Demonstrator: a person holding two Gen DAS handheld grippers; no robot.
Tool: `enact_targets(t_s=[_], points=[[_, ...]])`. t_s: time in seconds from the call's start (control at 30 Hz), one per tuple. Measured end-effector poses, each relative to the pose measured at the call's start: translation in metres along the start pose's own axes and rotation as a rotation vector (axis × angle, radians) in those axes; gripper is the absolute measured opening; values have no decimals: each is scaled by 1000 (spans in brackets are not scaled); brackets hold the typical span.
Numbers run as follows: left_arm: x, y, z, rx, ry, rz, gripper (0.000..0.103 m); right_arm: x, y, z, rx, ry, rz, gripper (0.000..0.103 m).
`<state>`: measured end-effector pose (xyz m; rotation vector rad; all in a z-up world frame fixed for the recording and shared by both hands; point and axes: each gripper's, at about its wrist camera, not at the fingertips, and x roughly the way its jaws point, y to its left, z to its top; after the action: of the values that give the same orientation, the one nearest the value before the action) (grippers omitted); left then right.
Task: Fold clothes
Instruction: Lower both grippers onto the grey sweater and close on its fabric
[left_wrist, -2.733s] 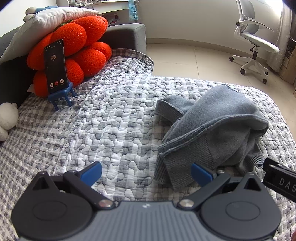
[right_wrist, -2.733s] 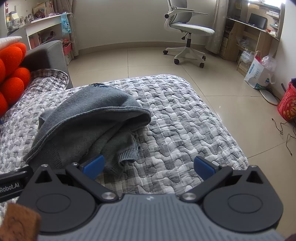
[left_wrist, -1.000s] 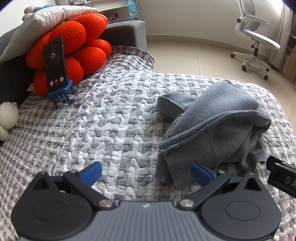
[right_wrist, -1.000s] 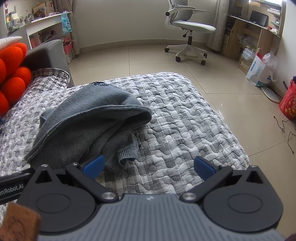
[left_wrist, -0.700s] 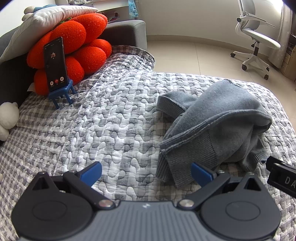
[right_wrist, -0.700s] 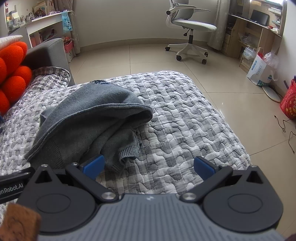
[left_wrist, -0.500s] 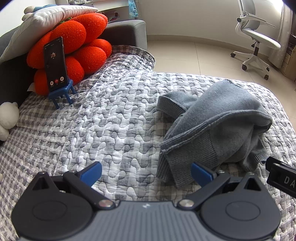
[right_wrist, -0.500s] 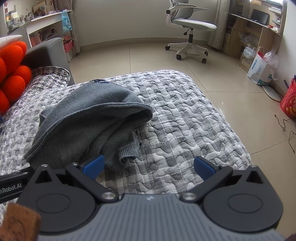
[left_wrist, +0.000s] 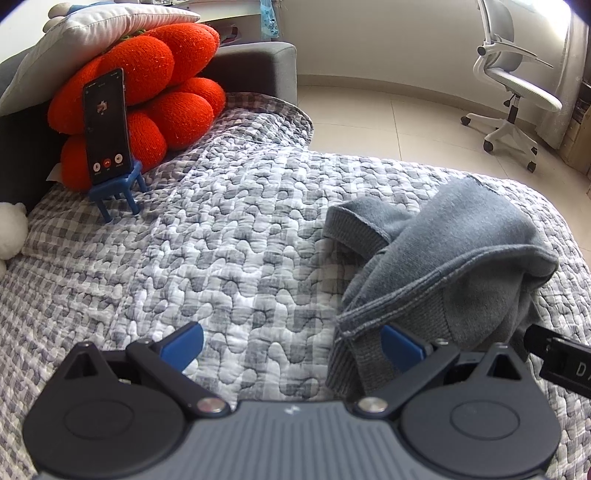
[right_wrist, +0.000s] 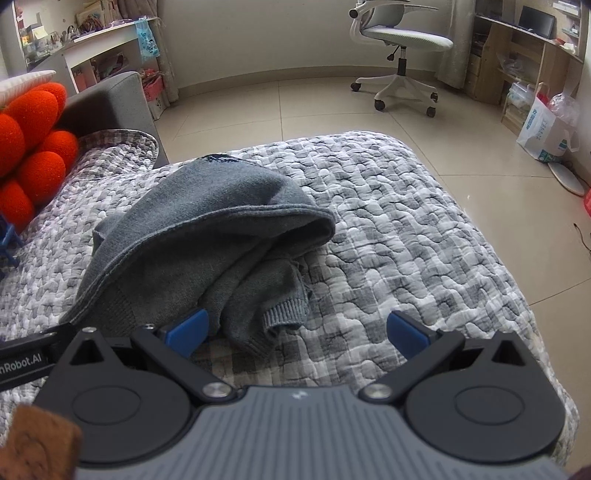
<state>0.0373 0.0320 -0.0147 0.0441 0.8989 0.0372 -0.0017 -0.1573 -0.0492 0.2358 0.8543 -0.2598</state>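
Note:
A grey knitted sweater lies crumpled in a heap on the grey patterned quilt. My left gripper is open, its right blue pad at the sweater's ribbed hem, its left pad over bare quilt. In the right wrist view the same sweater fills the left middle, a ribbed cuff hanging toward me. My right gripper is open, with that cuff just ahead between the fingers and nothing held. Each gripper's black body shows at the edge of the other's view.
A phone stands on a small blue chair-shaped stand before an orange plush cushion at the back left. A white office chair stands on the tiled floor. The bed's edge drops off at the right. A plastic bag sits by shelves.
Both grippers have crept slightly forward toward the sweater. The sweater itself lies as before, and both stay open.

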Motion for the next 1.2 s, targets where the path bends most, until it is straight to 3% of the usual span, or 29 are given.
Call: enact_targets(t_s=[0.17, 0.53, 0.8, 1.0, 1.1, 1.2], points=[[22, 4, 5, -40, 30, -90, 103, 18, 3, 9, 4, 35, 30, 103], [45, 0, 4, -21, 31, -152, 103, 54, -3, 13, 30, 120, 59, 103], [58, 11, -3, -58, 55, -259, 103, 55, 0, 4, -45, 64, 57, 103], [55, 7, -7, 5, 53, -261, 103, 53, 1, -6, -94, 3, 47, 103], [53, 15, 0, -31, 76, -286, 103, 53, -2, 0, -85, 27, 58, 103], [47, 28, 5, -93, 51, -323, 102, 53, -7, 9, -36, 62, 88, 103]])
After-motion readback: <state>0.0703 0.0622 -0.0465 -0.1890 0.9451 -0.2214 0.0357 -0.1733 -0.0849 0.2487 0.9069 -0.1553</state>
